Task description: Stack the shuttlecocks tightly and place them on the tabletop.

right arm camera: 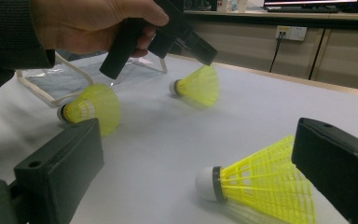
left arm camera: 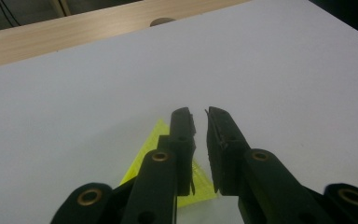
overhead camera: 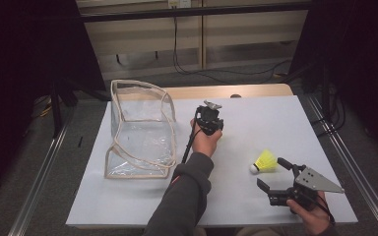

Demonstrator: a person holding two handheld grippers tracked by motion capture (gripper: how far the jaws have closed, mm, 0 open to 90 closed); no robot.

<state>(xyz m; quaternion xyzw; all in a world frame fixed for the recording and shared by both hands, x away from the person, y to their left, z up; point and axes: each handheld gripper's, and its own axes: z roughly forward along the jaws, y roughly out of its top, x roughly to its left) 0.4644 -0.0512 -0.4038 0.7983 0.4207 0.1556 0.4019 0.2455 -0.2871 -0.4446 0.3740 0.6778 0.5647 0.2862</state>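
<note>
Three yellow shuttlecocks with white corks are on or above the white table (overhead camera: pixel 256 118). My left gripper (overhead camera: pixel 215 129) (left arm camera: pixel 199 114) sits mid-table, its jaws nearly together on the skirt rim of one shuttlecock (left arm camera: pixel 149 156) (right arm camera: pixel 196 86). In the right gripper view that shuttlecock hangs blurred just under the left gripper (right arm camera: pixel 204 50). My right gripper (overhead camera: pixel 274 174) (right arm camera: pixel 198 140) rests near the front right, open, with a second shuttlecock (overhead camera: pixel 266 161) (right arm camera: pixel 261 189) lying between its jaws and no pad touching it. The third shuttlecock (right arm camera: pixel 92 107) lies on the table beneath the left forearm.
A clear plastic bag with beige piping (overhead camera: pixel 138 130) (right arm camera: pixel 60 81) stands open at the table's left. A wooden strip (overhead camera: pixel 226 91) runs along the far edge. Metal rails (overhead camera: pixel 347 162) flank both sides. Bare white surface stretches across the back right.
</note>
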